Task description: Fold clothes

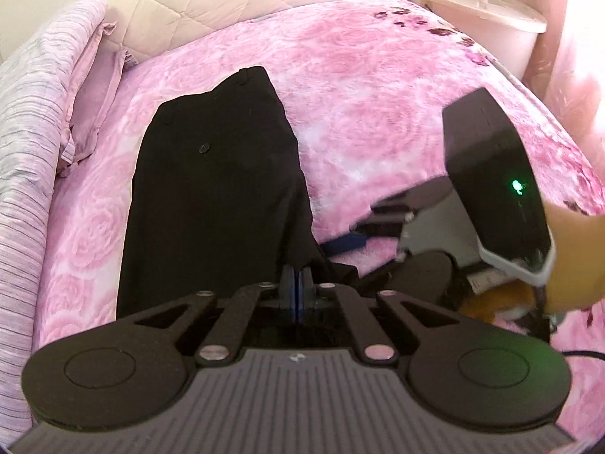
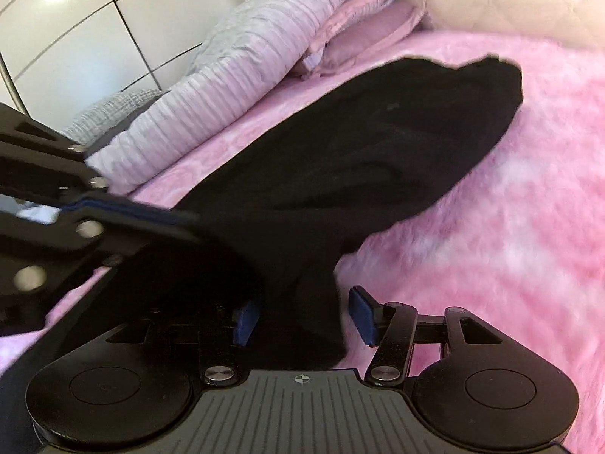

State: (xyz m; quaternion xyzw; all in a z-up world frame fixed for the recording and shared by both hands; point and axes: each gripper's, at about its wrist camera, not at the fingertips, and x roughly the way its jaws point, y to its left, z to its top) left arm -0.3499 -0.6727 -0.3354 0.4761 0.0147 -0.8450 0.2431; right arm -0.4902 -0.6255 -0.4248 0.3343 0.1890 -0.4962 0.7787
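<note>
1. Black fabric sits nearest our lenses: the near end of the black trousers (image 1: 211, 196) runs right up to the left gripper (image 1: 297, 283), whose blue pads are pressed together with the cloth pinched at their tips, so we judge it clamped on the garment; the rest of the trousers lies flat, stretching away from us toward the head of the bed, a small button showing on the upper layer.

2. From the right wrist view, a narrow hanging strip of the same trousers (image 2: 340, 174) passes between the pads of the right gripper (image 2: 302, 319); its jaws stand partly apart, and the right-hand pad clearly stands off the cloth, so it grips nothing yet.

3. Around the garment spreads the pink blanket (image 1: 378, 113), which carries it; the trousers lie left of its middle, nearer the left edge, where folded striped bedding (image 1: 34, 121) is stacked; a quilted headboard (image 1: 181, 7) rises beyond the far edge, and a pale lidded bin (image 1: 484, 19) stands past the far right corner.

4. We judge the step in hand to be taking hold of the near end with both grippers, ready for a lengthwise fold toward the waistband.

5. Next, we would have the right gripper close firmly on the strip; then both should lift together and carry the end level toward the far end, keeping the edges aligned.
</note>
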